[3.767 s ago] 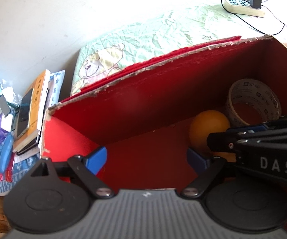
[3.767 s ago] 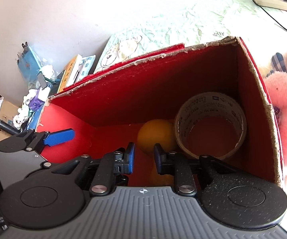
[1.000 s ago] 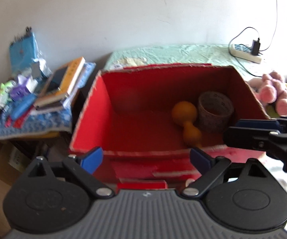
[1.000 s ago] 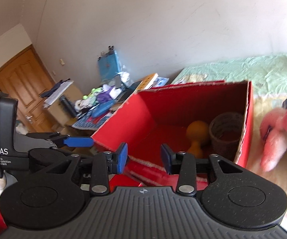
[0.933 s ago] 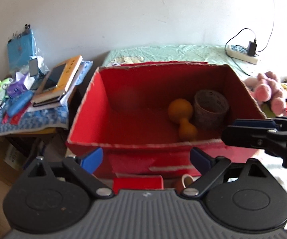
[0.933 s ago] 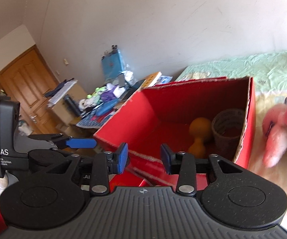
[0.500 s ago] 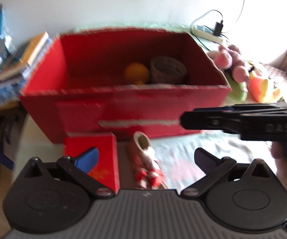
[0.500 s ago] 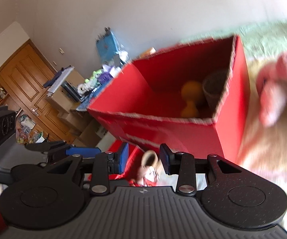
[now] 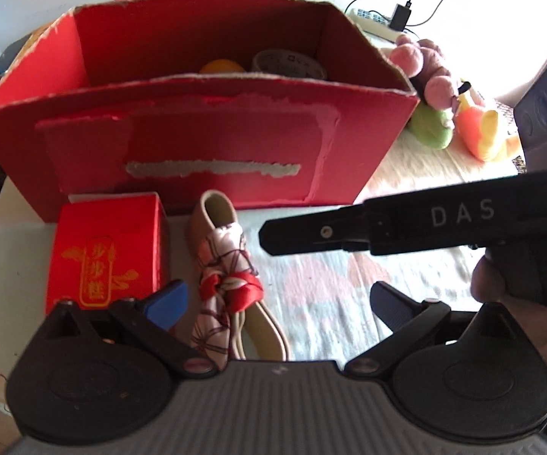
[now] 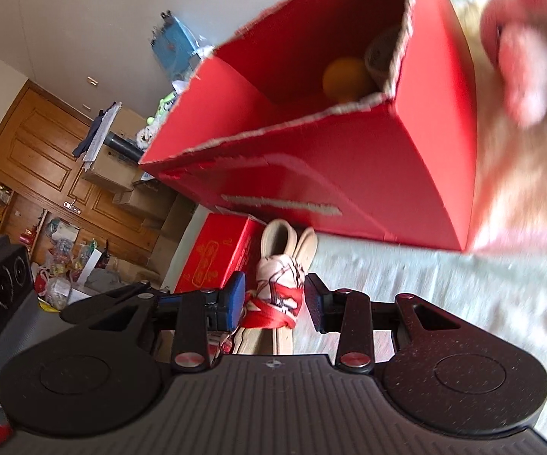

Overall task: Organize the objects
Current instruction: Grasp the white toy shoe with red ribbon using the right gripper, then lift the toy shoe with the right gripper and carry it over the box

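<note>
Both our tongs are spread and empty: the right gripper (image 10: 273, 301) straddles the red ribbon of the small fabric-wrapped shoe (image 10: 279, 295) without pressing it, and the left gripper (image 9: 277, 301) gapes wide above the shoe. It lies on the bedspread (image 9: 330, 292), between the small red packet (image 9: 106, 250) and the red cardboard box (image 9: 212, 140). We judge it light, soft and squashable; the knotted middle looks the firmest hold.

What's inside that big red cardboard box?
Inside the red cardboard box, an orange ball-shaped thing sits beside a roll of tape, both near the right end. The front wall hides their lower parts and most of the floor.
</note>
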`<state>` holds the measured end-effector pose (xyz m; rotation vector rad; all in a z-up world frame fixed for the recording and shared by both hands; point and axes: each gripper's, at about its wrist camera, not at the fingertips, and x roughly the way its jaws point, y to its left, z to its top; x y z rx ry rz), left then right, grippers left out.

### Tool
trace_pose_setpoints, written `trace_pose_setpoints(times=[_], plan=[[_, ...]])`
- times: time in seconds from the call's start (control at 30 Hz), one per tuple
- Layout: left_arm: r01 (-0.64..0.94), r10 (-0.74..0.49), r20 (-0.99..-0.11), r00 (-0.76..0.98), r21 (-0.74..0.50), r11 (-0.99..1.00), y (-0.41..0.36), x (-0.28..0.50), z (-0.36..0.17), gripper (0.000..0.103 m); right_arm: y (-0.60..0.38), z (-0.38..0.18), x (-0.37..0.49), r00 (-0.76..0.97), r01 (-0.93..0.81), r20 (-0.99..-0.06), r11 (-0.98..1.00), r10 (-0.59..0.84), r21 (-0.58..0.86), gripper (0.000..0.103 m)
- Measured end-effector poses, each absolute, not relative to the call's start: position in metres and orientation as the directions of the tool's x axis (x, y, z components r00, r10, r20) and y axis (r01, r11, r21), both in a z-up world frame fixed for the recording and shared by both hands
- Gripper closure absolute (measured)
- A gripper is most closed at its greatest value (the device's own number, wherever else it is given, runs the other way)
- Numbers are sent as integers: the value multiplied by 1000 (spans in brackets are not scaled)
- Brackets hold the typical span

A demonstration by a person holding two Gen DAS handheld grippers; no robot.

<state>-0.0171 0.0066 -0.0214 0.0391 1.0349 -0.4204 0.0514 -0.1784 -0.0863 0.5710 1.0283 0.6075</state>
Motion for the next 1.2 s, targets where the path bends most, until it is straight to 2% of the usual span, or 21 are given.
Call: trace_pose_setpoints(times=[0.07,0.2,0.4,0.63,0.77,0.8,0.93,1.2], plan=[[351,-305,-843,442,-151,924,5,-16,-25,7,-177,-87,52,367,-181,-602,689,709,701,64],[325,-290,-865,410,-159,932,8,-9,-38,32,-171,-87,58,321,-184,-632,701,706,689,63],[319,-279,-877,391,-156,935,11,-4,-49,44,-157,-92,63,273,-170,-670,720,691,673,63],[412,-200,-893,403,-18,911,-7,-8,-55,46,-148,-96,69,266,-133,-714,758,648,639,60],[429,-202,-900,386,-19,903,-4,-3,-53,54,-151,-101,70,258,-94,-717,756,647,648,58],[432,-203,-902,382,-20,902,-2,-2,-53,55,-151,-103,70,255,-90,-718,755,648,649,60],[449,-220,-907,359,-39,893,4,2,-51,56,-156,-102,68,258,-83,-716,753,649,652,66],[572,-291,-914,282,-83,816,9,4,-30,57,-175,-91,60,264,-5,-713,740,650,672,66]])
